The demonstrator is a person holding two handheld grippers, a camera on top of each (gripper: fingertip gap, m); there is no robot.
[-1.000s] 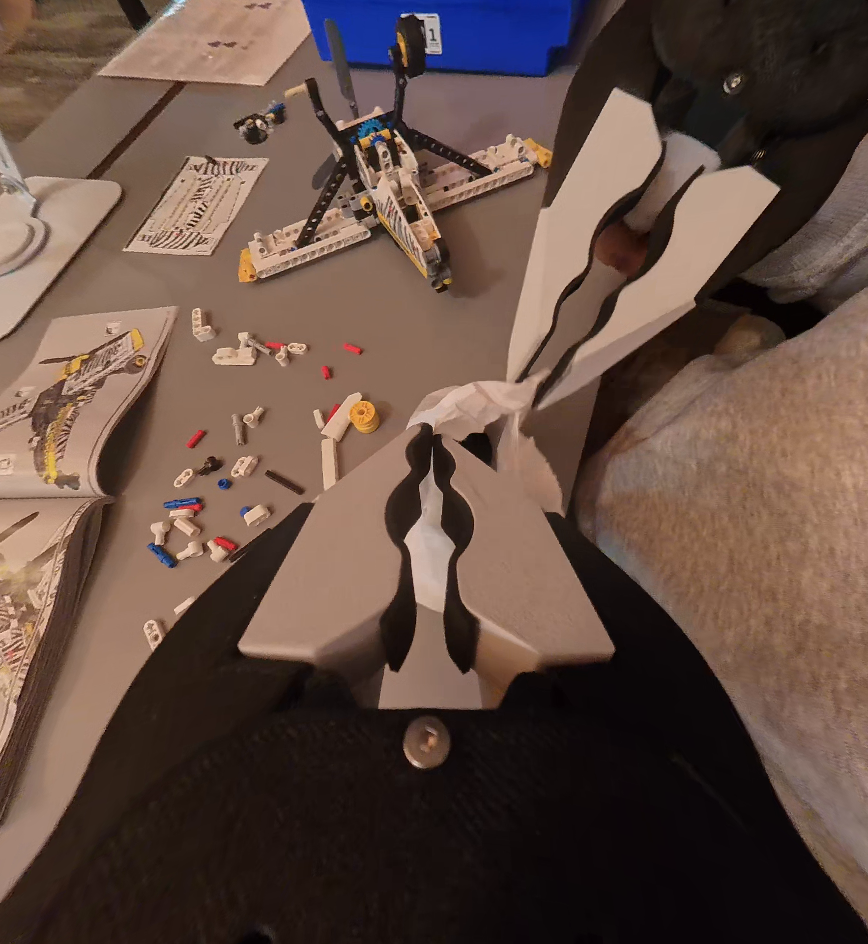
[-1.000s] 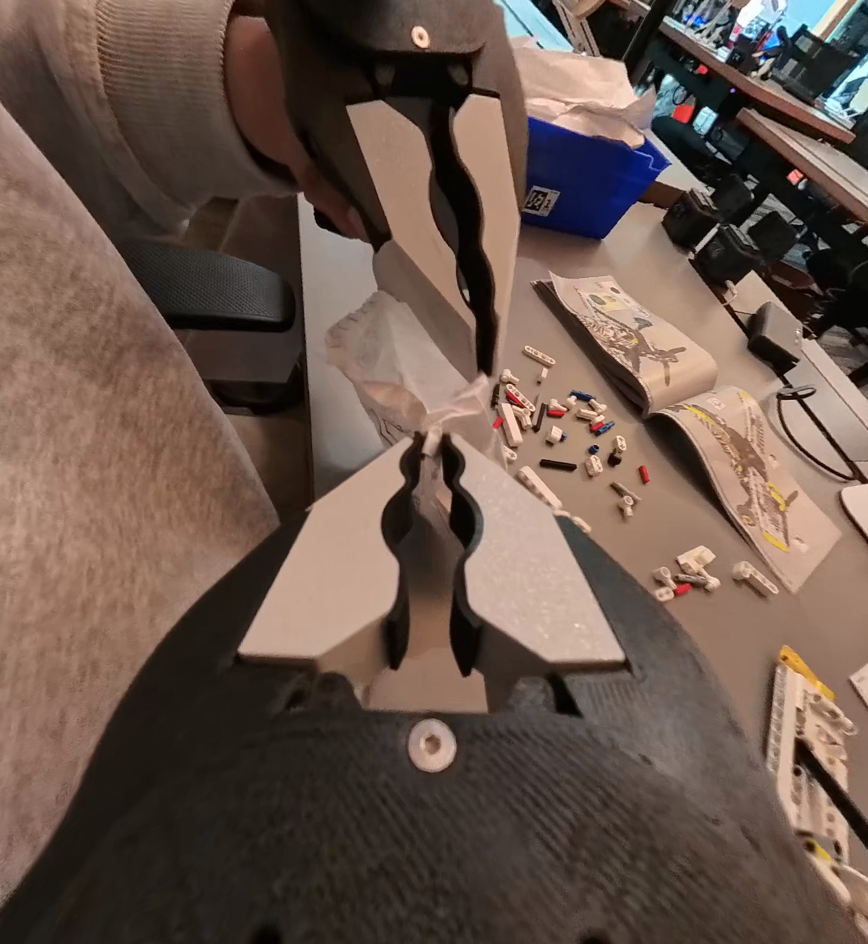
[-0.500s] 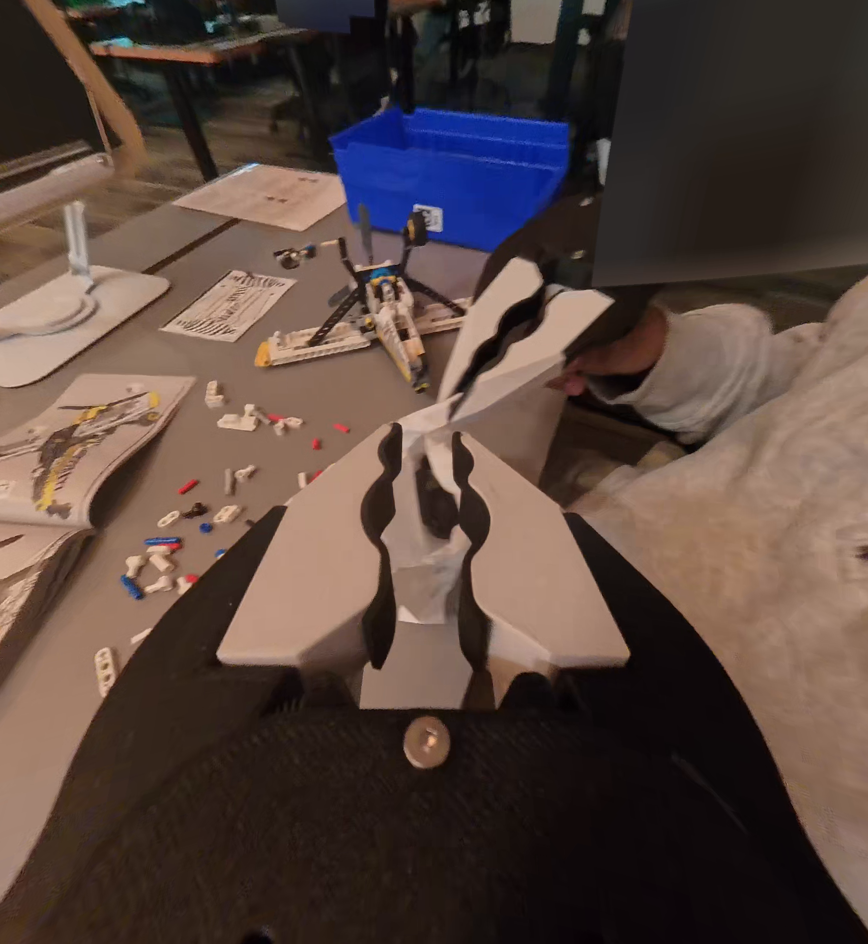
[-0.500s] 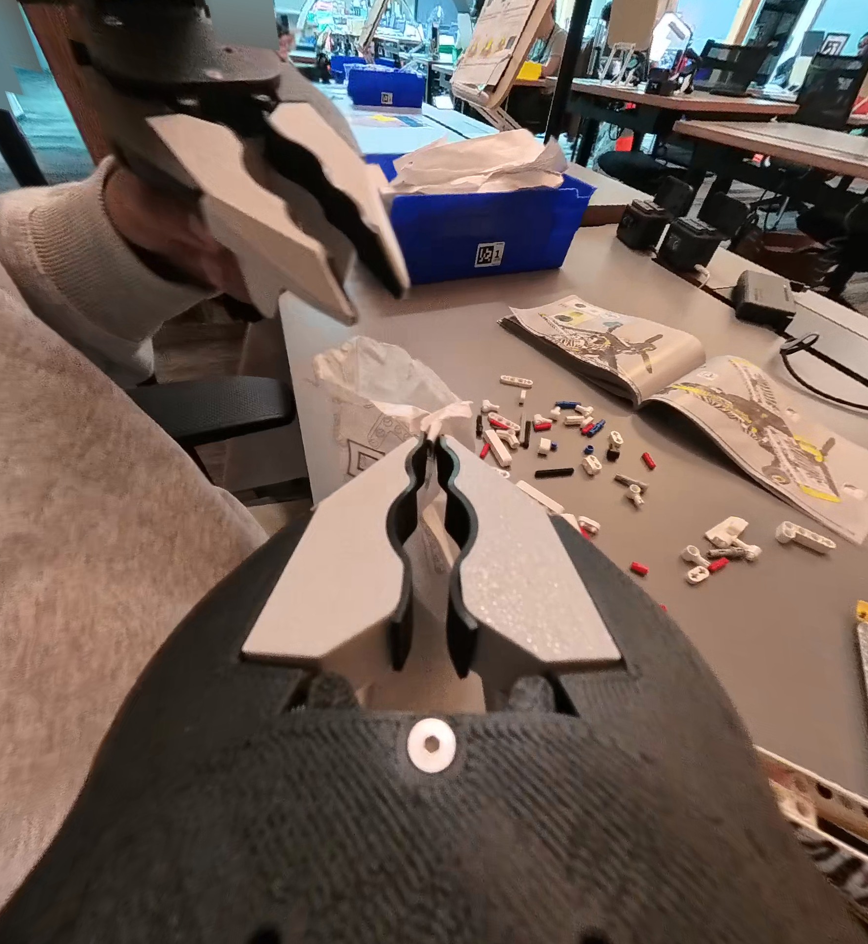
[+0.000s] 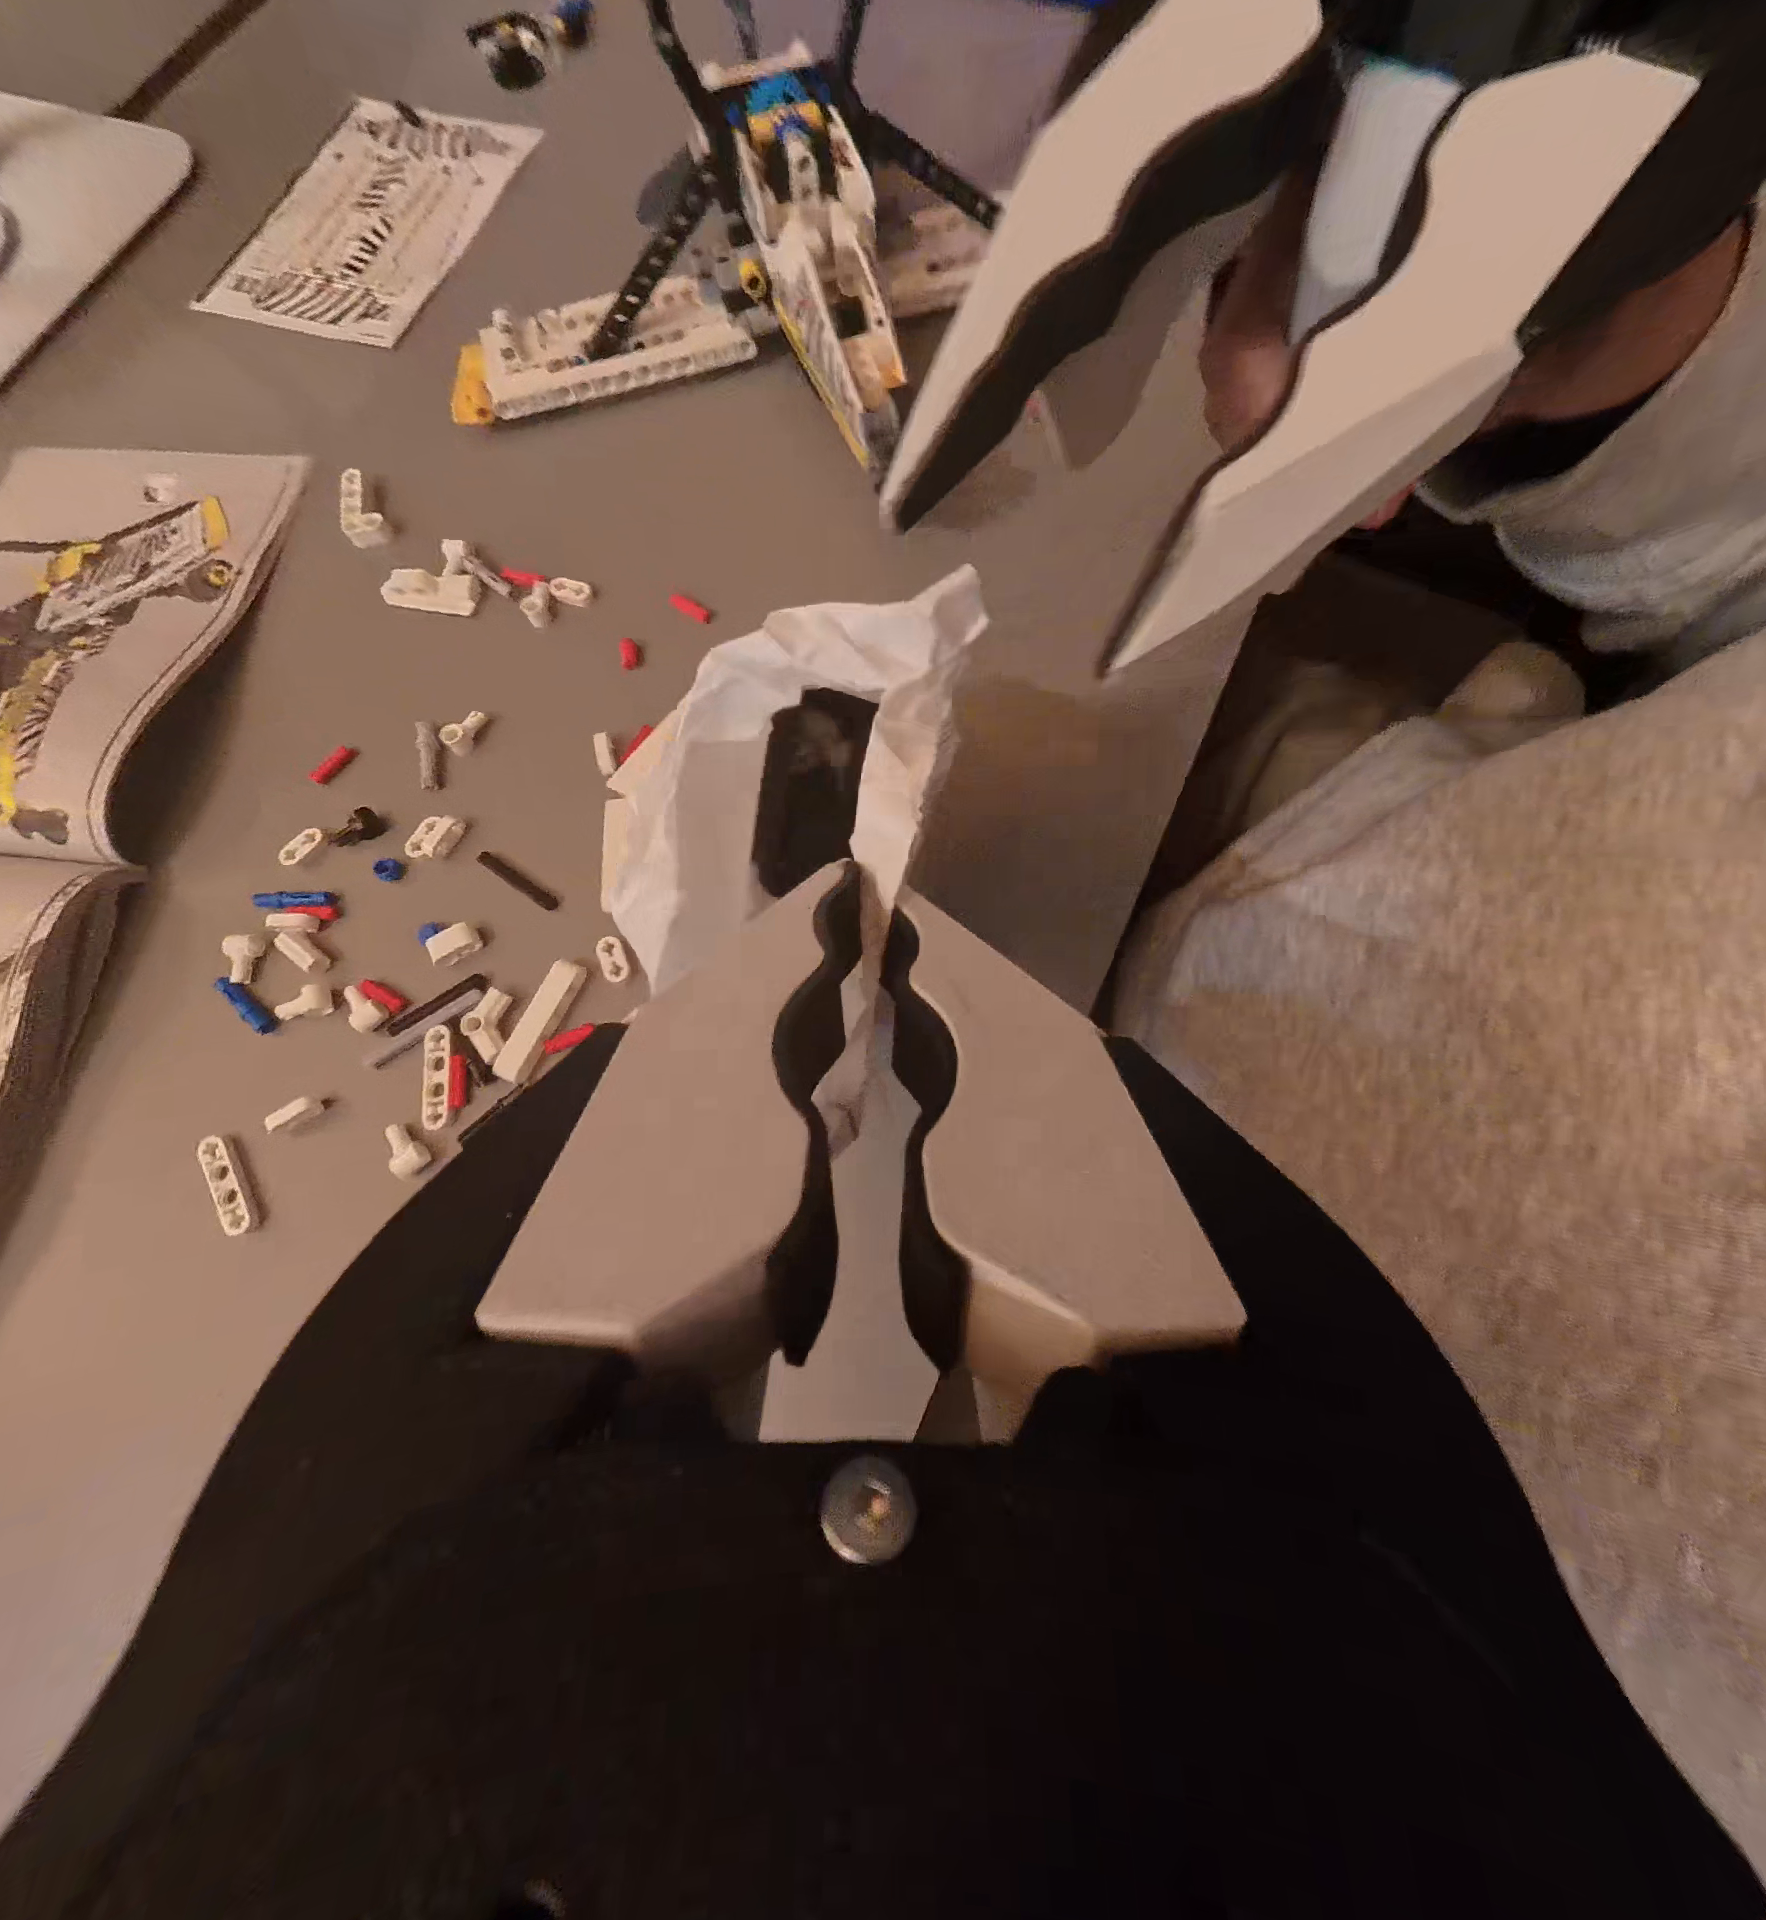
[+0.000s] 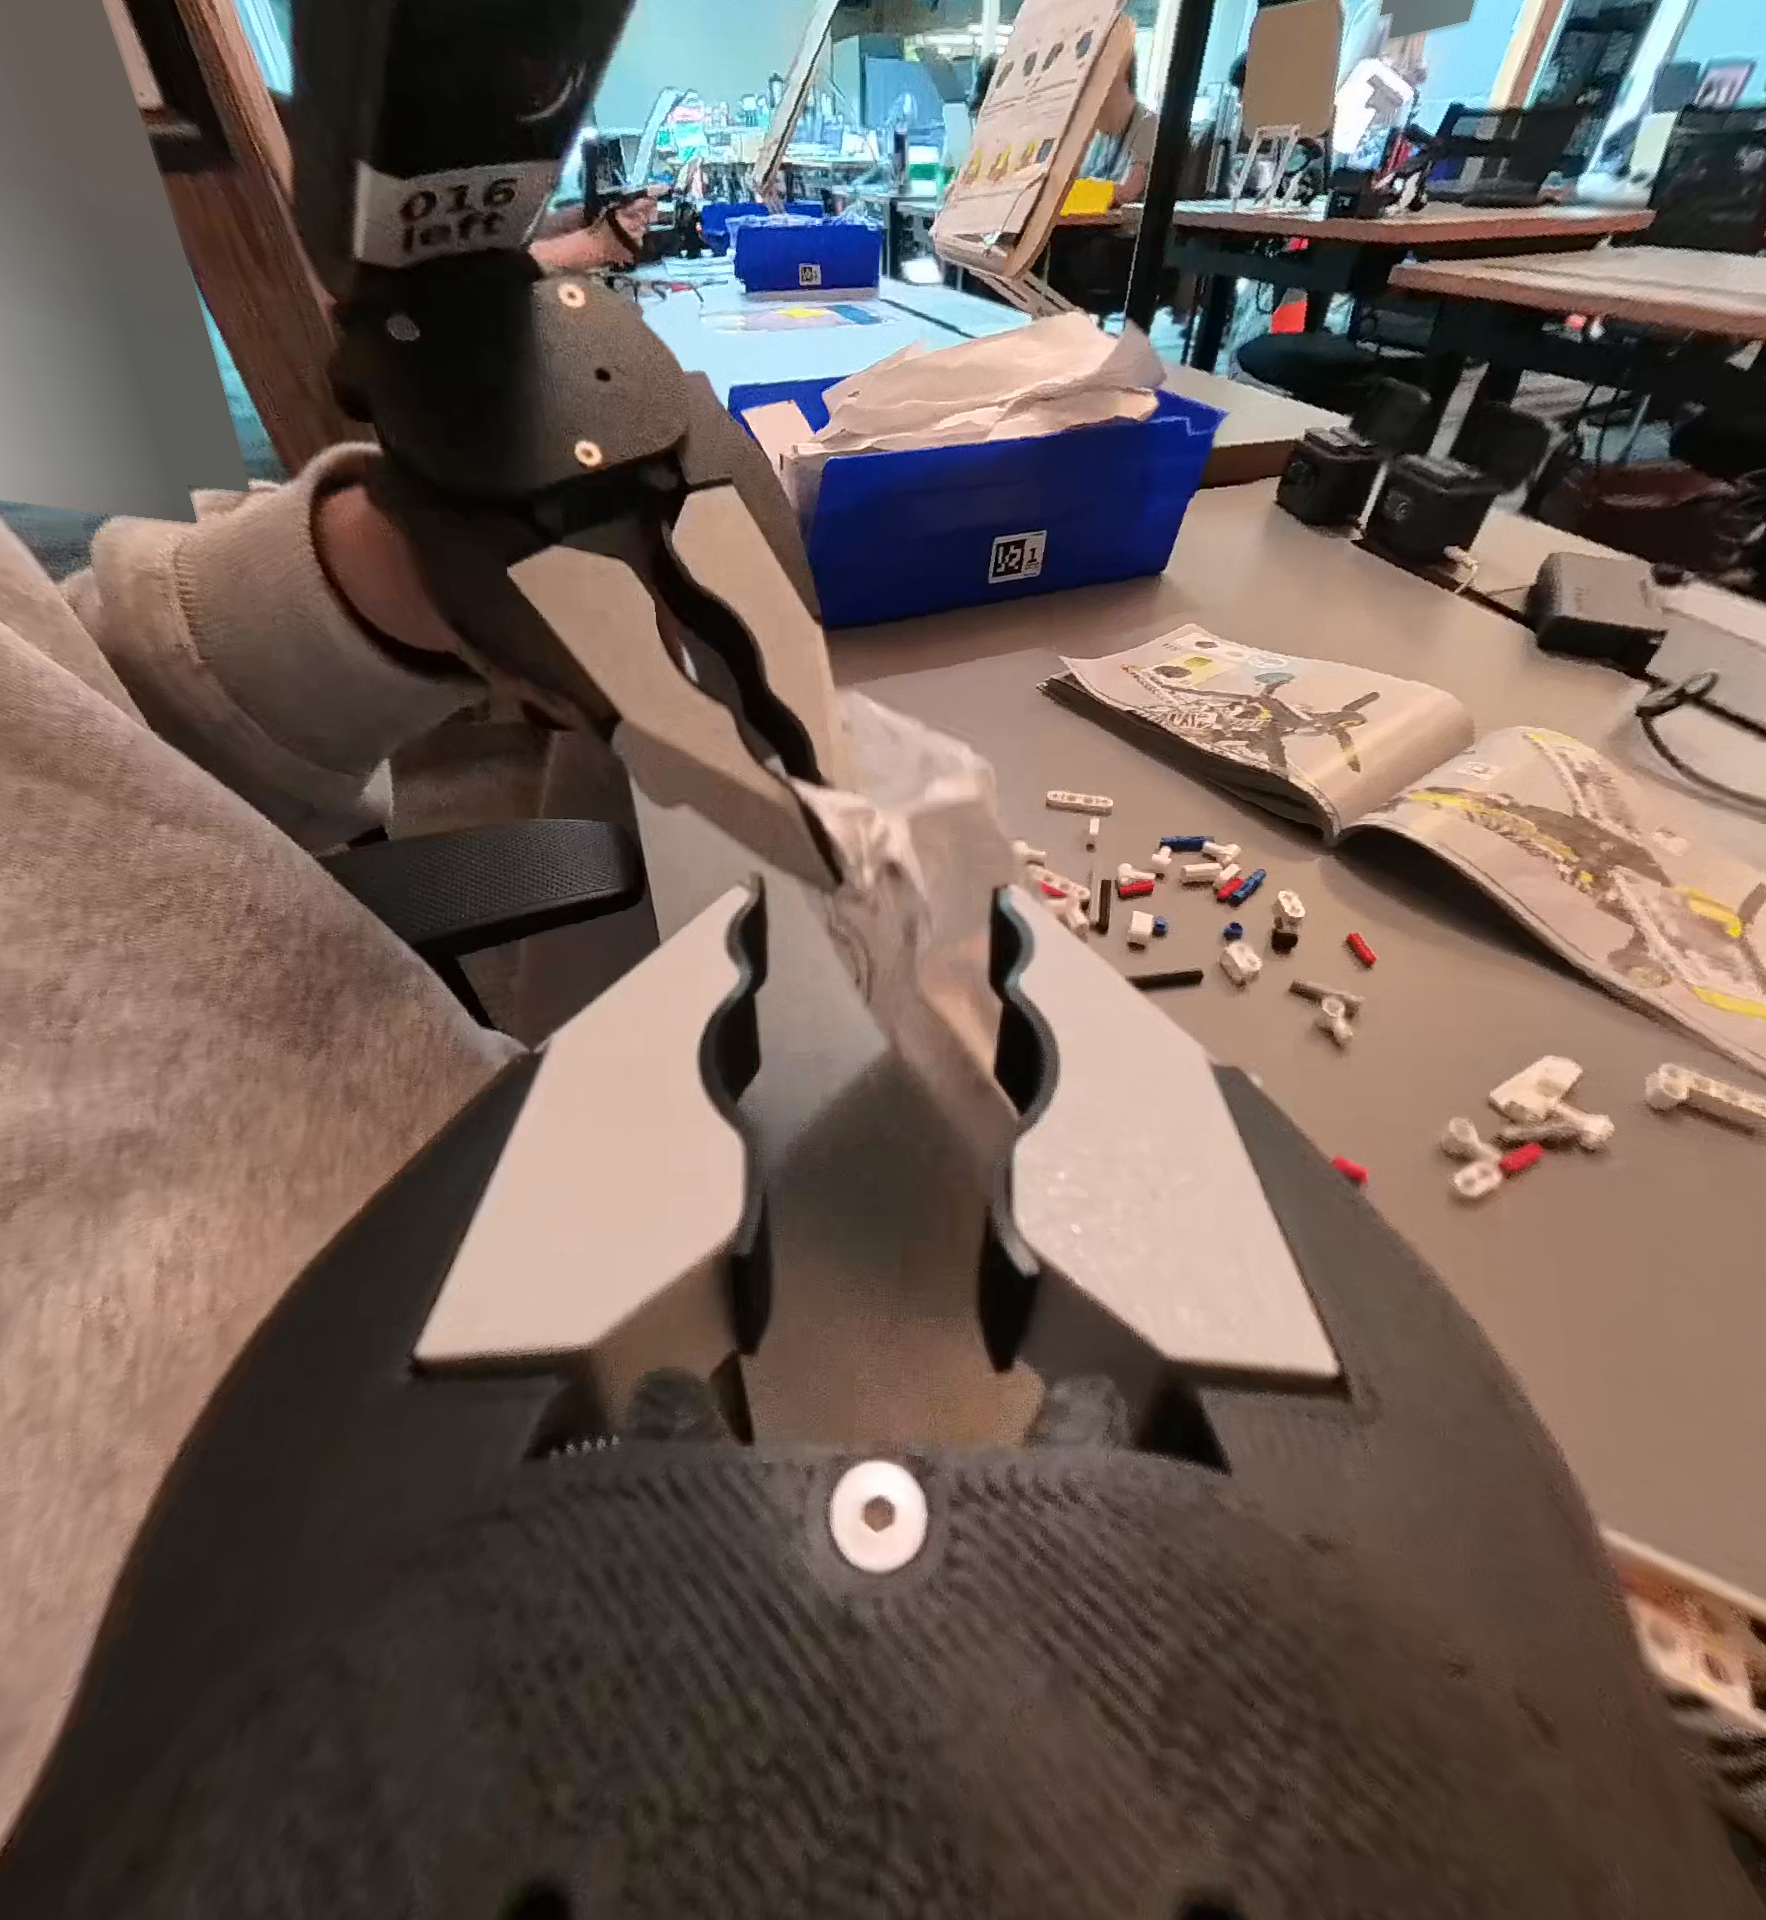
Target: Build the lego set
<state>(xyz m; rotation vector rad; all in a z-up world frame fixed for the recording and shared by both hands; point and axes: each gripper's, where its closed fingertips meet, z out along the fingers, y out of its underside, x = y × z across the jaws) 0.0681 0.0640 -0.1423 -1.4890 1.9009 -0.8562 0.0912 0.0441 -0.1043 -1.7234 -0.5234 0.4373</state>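
Left wrist view, left to right: open instruction booklet (image 5: 48, 665) at bench (image 5: 131, 1351) edge, loose lego pieces (image 5: 370, 935) scattered beside it, partly built lego plane (image 5: 754, 270) farther back. Left hand-held gripper (image 5: 863, 883) is clamped on a crumpled white paper bag (image 5: 733, 790), mouth gaping, near the bench's right edge. Right hand-held gripper (image 5: 1004, 582) hangs above the bag, fingers spread, holding nothing. Right wrist view: own fingers wide apart, bag just ahead; blue bin (image 6: 972, 509) behind.
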